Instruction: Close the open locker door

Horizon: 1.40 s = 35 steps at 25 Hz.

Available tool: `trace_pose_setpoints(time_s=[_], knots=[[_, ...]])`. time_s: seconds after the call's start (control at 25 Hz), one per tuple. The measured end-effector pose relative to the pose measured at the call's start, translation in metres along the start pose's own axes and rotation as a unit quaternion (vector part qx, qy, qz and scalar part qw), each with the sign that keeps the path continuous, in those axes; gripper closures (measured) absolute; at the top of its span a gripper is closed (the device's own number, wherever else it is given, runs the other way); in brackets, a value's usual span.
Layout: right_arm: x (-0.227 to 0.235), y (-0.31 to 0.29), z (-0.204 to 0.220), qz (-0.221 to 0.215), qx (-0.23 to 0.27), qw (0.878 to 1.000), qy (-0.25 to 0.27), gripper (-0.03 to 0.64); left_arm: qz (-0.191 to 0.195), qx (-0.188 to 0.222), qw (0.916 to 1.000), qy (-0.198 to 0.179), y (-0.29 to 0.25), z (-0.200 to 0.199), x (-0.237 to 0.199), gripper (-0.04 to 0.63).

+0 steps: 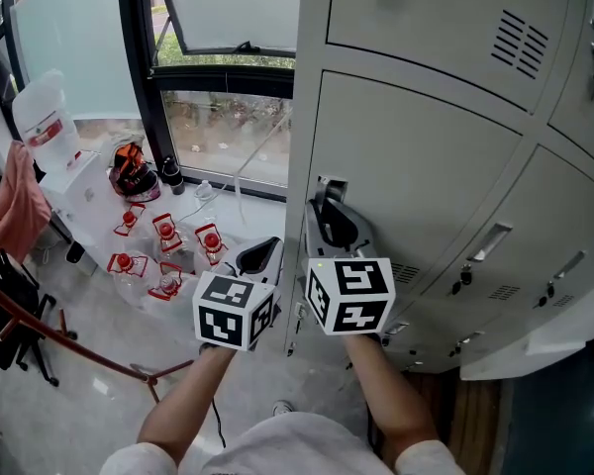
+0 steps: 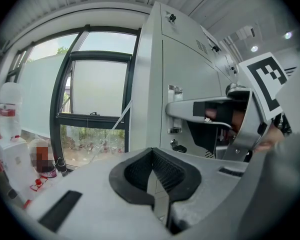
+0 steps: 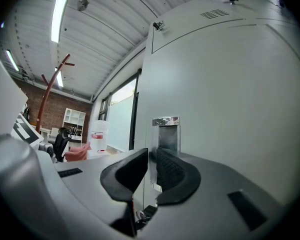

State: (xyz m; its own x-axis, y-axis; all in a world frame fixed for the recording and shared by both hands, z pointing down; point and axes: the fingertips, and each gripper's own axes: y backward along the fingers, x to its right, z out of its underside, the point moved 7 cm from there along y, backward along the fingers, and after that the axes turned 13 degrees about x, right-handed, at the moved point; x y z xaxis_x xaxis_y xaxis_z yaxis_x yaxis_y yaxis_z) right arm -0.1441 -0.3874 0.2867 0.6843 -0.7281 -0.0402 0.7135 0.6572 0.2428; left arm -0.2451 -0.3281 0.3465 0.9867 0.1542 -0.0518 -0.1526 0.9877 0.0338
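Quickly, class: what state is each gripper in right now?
Left gripper: shut, empty.
Right gripper: jaws narrowly apart at the door handle; grip cannot be told.

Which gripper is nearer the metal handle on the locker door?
Right. The right gripper has its jaw tips just below the metal handle, almost on it. The left gripper sits lower and further left, clear of the handle.

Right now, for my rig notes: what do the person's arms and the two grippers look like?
The left gripper and right gripper are light grey shells with black ribbed pads. Each carries a white cube printed with black square markers. The arms are bare below short white sleeves.
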Motion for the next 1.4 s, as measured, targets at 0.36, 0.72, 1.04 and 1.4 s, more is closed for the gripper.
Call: trace_pose_setpoints(time_s=[0.36, 0.72, 1.04, 1.4], knots=[[0.001, -0.001, 0.001, 0.008, 0.004, 1.000, 0.000, 0.584, -0.003, 0.017, 0.9999, -0.001, -0.021, -0.011, -0.004, 0.589], [0.001, -0.002, 0.001, 0.010, 0.015, 1.000, 0.005, 0.584, -0.012, 0.031, 0.9994, -0.008, -0.024, -0.022, -0.007, 0.589], [-0.002, -0.003, 0.001, 0.017, 0.016, 1.000, 0.006, 0.583, 0.015, 0.028, 0.9995, -0.001, -0.026, -0.019, -0.010, 0.589], [-0.004, -0.003, 0.002, 0.031, 0.011, 0.999, 0.009, 0.581, 0.075, 0.012, 0.9971, 0.000, -0.019, -0.019, -0.007, 0.589]])
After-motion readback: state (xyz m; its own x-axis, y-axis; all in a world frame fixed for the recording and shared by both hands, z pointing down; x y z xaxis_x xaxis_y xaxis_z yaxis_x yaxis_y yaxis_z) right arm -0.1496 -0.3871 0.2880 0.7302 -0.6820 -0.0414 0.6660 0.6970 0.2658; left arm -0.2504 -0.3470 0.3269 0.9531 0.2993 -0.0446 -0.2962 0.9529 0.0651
